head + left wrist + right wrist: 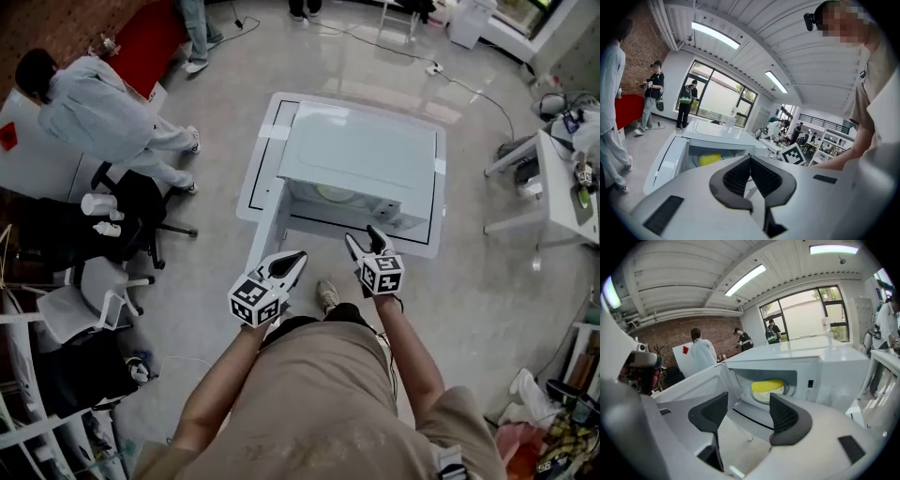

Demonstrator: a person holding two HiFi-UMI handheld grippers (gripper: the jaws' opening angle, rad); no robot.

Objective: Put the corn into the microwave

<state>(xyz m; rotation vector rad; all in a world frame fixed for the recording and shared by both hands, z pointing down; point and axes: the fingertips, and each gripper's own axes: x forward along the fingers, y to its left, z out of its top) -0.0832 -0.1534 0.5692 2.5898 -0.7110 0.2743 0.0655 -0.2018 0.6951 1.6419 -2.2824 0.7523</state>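
Note:
The white microwave (361, 155) stands on a low white table (263, 141) with its door (267, 220) swung open to the left. The yellow corn (768, 385) lies on the turntable plate inside the cavity; it also shows in the left gripper view as the corn (711, 159) and, faintly, in the head view as the corn (333, 194). My left gripper (294, 262) hangs in front of the door, its jaws shut and empty (750, 158). My right gripper (366, 240) is just before the cavity, open with nothing between its fingers (748, 401).
A person in light clothes (89, 108) bends at the left beside black office chairs (141, 211). A white desk (562, 178) stands at the right. Cables (469, 89) run over the floor behind the microwave. Other people stand by the far windows.

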